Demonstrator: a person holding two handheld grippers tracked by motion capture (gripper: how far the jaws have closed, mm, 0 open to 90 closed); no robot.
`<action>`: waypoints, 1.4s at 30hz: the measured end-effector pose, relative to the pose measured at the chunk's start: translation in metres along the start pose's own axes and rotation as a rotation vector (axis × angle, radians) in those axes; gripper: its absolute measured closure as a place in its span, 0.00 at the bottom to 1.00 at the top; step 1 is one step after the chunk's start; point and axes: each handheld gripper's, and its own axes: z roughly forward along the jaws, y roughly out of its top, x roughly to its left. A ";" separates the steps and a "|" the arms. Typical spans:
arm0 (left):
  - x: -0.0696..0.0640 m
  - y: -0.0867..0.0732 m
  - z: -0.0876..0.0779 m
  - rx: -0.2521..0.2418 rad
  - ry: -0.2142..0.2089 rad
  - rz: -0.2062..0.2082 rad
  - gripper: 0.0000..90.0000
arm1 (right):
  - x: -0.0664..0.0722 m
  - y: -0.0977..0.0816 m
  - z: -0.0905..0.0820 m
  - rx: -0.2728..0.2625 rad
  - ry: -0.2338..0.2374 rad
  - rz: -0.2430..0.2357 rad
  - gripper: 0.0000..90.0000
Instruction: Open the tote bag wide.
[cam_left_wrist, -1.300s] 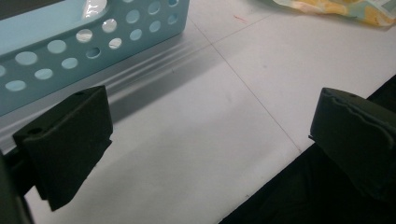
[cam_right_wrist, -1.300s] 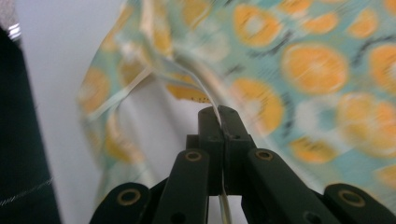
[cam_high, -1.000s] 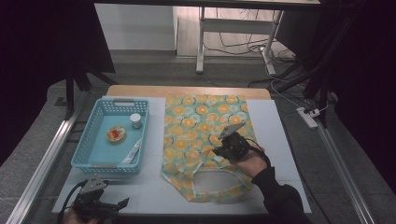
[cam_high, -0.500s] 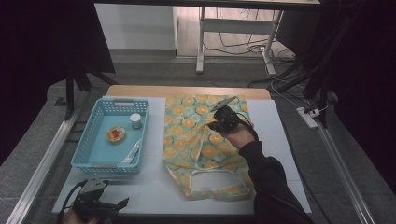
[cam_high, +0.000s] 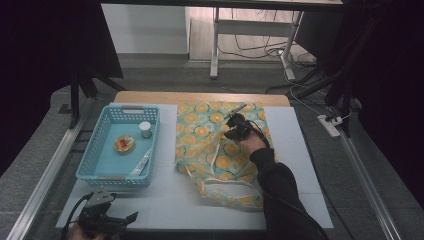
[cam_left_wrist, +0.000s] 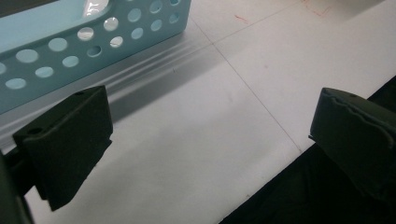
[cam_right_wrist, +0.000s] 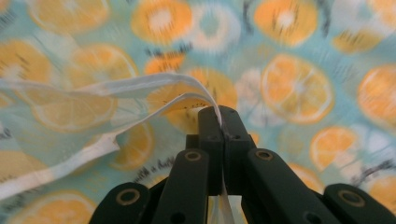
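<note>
A cloth bag (cam_high: 200, 131) printed with orange slices on teal lies flat in the middle of the white table mat. My right gripper (cam_high: 230, 133) hovers over its far half, shut on one of the bag's white handle straps (cam_right_wrist: 140, 86). The strap runs up into the closed jaws (cam_right_wrist: 219, 112), and the printed cloth (cam_right_wrist: 299, 88) lies close beneath. The strap trails back toward the bag's near end (cam_high: 212, 172). My left gripper (cam_high: 127, 218) rests at the near left corner of the mat, open (cam_left_wrist: 210, 126), with bare mat between its fingers.
A light blue perforated basket (cam_high: 95, 160) stands left of the bag, its wall (cam_left_wrist: 70, 42) just beyond my left gripper. In it are a small white jar (cam_high: 145, 129), a round dish with something red (cam_high: 124, 144) and a slim packet (cam_high: 141, 162).
My right hand has moved from the bag's near half toward its far end, drawing the handle strap along. The left gripper has stayed put.
</note>
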 end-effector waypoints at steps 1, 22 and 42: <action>0.000 0.000 0.000 0.000 0.000 0.000 0.00 | 0.000 0.000 0.000 0.000 0.000 0.000 0.99; 0.000 0.001 0.001 0.008 0.006 -0.004 0.00 | 0.035 -0.021 -0.067 -0.101 0.225 0.025 0.17; 0.000 0.001 0.002 0.013 0.004 -0.007 0.00 | 0.075 -0.091 -0.061 0.010 0.201 -0.174 0.61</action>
